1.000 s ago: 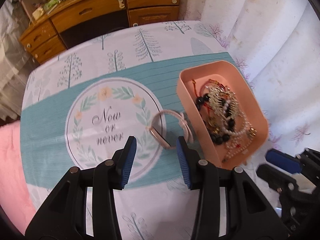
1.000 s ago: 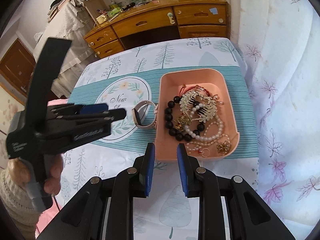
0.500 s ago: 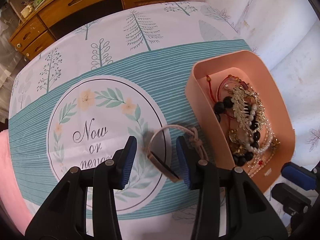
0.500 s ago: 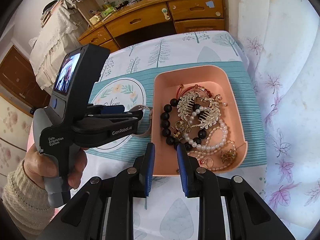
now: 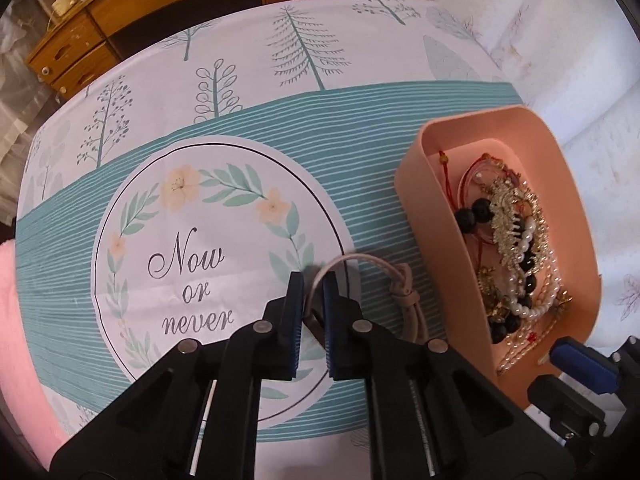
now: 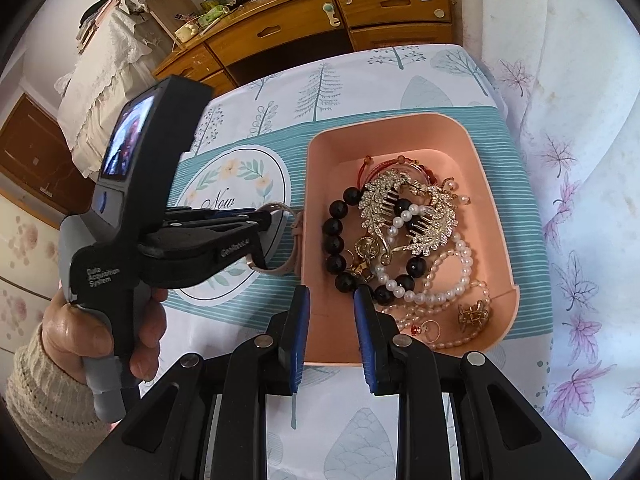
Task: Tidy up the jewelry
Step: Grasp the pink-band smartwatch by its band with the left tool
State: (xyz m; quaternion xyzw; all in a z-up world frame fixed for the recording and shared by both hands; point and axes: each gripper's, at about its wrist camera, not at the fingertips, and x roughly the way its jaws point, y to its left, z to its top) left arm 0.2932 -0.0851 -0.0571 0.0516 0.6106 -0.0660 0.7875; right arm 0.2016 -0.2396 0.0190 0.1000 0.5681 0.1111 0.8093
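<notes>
A beige cord bracelet (image 5: 394, 280) lies on the tablecloth just left of a pink tray (image 5: 424, 200). My left gripper (image 5: 312, 300) is shut on the bracelet's left side, at table level. In the right wrist view the left gripper (image 6: 260, 236) holds the bracelet (image 6: 290, 240) beside the pink tray (image 6: 400, 128). The tray holds a black bead bracelet (image 6: 336, 240), pearl strands (image 6: 460, 268), gold hair combs (image 6: 408, 208) and red cord. My right gripper (image 6: 330, 316) is open and empty above the tray's near edge.
The tablecloth (image 5: 200, 120) has a "Now or never" wreath print. A wooden desk with drawers (image 6: 320, 20) stands beyond the table. A white floral curtain (image 6: 580, 160) hangs at the right. A pink cloth (image 5: 16, 320) lies at the left edge.
My left gripper moved forward and down and closed its jaws on the bracelet. My right gripper stayed open and shifted slightly closer to the tray.
</notes>
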